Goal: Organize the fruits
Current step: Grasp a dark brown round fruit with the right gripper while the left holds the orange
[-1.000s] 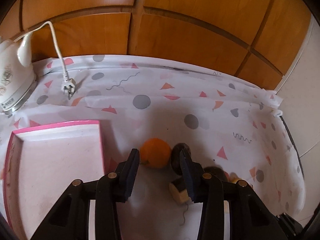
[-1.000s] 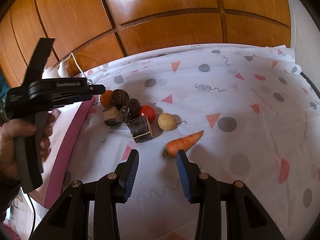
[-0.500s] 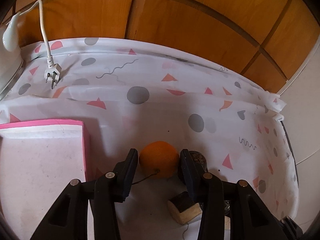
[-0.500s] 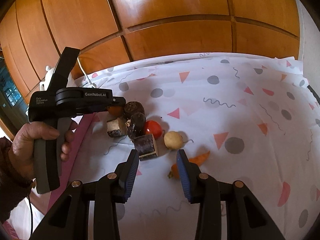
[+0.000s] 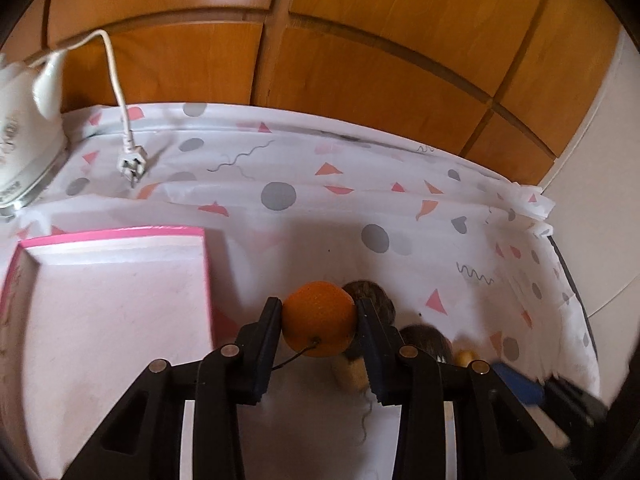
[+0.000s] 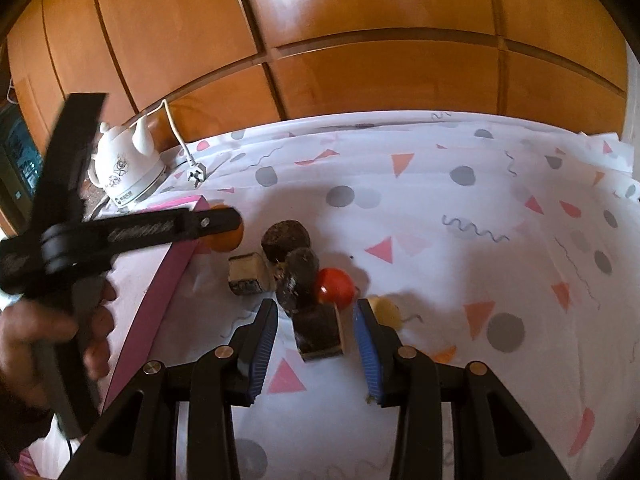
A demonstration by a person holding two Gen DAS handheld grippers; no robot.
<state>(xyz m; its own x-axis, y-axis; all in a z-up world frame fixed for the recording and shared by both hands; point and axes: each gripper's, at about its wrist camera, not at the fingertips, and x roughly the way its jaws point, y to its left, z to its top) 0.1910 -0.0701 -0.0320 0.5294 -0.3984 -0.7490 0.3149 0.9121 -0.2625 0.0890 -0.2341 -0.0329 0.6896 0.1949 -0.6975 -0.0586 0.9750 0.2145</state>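
Note:
My left gripper (image 5: 319, 320) is shut on an orange (image 5: 319, 319) and holds it just right of the pink tray (image 5: 204, 264). In the right wrist view the orange (image 6: 226, 240) shows by the tray's corner (image 6: 176, 256). My right gripper (image 6: 316, 320) is open, with a dark brown block (image 6: 320, 330) between its fingers on the cloth. Behind it lie a red tomato (image 6: 335, 286), a dark oblong fruit (image 6: 300, 276), a round brown fruit (image 6: 286, 239), a cream block (image 6: 248, 279), a pale yellow fruit (image 6: 386, 310) and a carrot (image 6: 446, 355), partly hidden.
A white kettle (image 6: 128, 168) with its cord and plug (image 6: 196, 174) stands at the back left. Wooden panels (image 6: 360, 40) close off the back. The patterned cloth (image 6: 500, 240) stretches to the right, and its right edge (image 5: 560, 272) drops off.
My left gripper closed on the orange and lifted it toward the tray. My right gripper moved forward and left, from the carrot to the dark brown block.

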